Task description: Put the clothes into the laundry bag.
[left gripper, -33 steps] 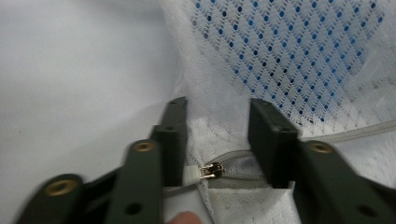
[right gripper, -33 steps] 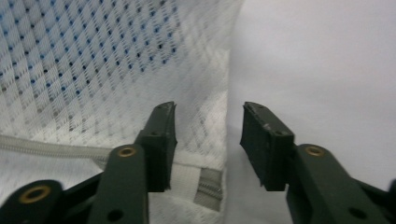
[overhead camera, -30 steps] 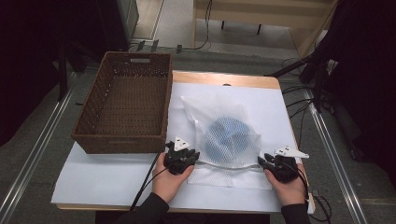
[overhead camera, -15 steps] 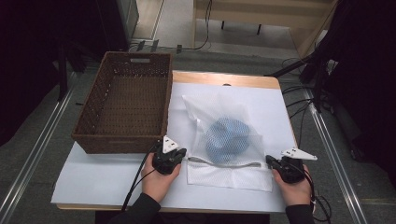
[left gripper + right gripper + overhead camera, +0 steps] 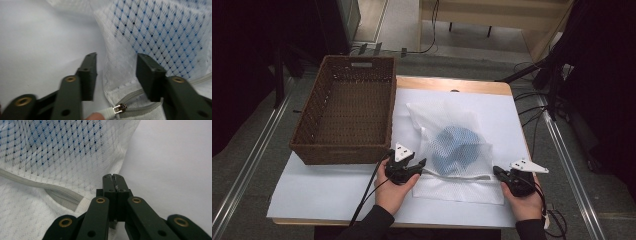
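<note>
- The left tongs [image 5: 416, 165] stand wide open at the near left corner of the mesh laundry bag [image 5: 457, 150]. Their jaws straddle the bag's edge just above the zipper pull [image 5: 117, 109].
- The right tongs [image 5: 498, 172] are pressed shut at the bag's near right corner. Whether any mesh is pinched between them I cannot tell; in the right gripper view the tips sit just beside the zipper's end [image 5: 75, 203].
- The bag lies flat on the white tabletop [image 5: 322, 185], near the middle, with a blue garment [image 5: 454, 145] bunched inside it beyond the zipper [image 5: 457, 176].
- Judged from this, the step is taking hold of the zipper end. The left tongs should drop slightly nearer and close on the pull itself, not on loose mesh, which would stretch and slip.
- The right tongs should anchor the far end of the zipper so the track stays taut and straight.
- The wicker basket [image 5: 347, 117] stands at the far left, apart from the bag.
</note>
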Tool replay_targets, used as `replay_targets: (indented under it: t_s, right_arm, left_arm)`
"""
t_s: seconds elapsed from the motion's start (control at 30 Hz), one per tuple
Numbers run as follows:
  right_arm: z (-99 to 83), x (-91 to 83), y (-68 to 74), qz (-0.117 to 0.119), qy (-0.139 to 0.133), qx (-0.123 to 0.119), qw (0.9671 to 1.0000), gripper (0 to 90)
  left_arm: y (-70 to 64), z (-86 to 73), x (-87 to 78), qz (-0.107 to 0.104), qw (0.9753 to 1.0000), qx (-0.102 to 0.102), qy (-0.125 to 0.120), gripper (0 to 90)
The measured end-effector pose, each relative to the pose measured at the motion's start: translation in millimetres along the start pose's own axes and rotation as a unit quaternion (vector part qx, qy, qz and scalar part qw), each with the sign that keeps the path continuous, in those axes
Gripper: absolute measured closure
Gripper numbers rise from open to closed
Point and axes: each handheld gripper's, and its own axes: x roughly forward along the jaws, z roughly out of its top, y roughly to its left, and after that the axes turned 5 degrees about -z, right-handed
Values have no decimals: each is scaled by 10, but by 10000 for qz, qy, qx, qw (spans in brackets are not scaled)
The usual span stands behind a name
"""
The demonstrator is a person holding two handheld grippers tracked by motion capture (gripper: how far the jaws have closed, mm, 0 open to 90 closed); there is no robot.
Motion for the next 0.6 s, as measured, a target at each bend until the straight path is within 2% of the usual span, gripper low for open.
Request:
replay_targets:
  t_s: [0.07, 0.13, 0.2, 0.27, 0.37, 0.43, 0.6]
  right_arm:
    - [4, 9, 24, 36, 2, -48, 10000, 900]
    - [7, 12, 40, 77, 4, -80, 9999, 900]
    - [9, 12, 44, 78, -1, -94, 9999, 900]
    - [9, -6, 29, 55, -29, -35, 10000, 900]
    - [2, -39, -19, 11, -97, 110, 9999, 900]
    - [-6, -48, -32, -65, -66, 126, 9999, 900]
    - [-4, -26, -23, -249, 95, 94, 9996, 900]
  left_arm:
    - [12, 22, 49, -41, 9996, -55, 272, 613]
    - [-1, 29, 64, 38, 9995, -10, 311, 712]
    - [-28, 22, 60, 26, 9992, 157, 361, 888]
    - [-48, 11, 41, 91, 9987, 308, 407, 900]
    - [-41, -16, -9, 256, 9979, 419, 430, 900]
    - [-14, -32, -52, 327, 9973, 474, 461, 900]
    - [34, -58, -90, 266, 9978, 455, 408, 900]
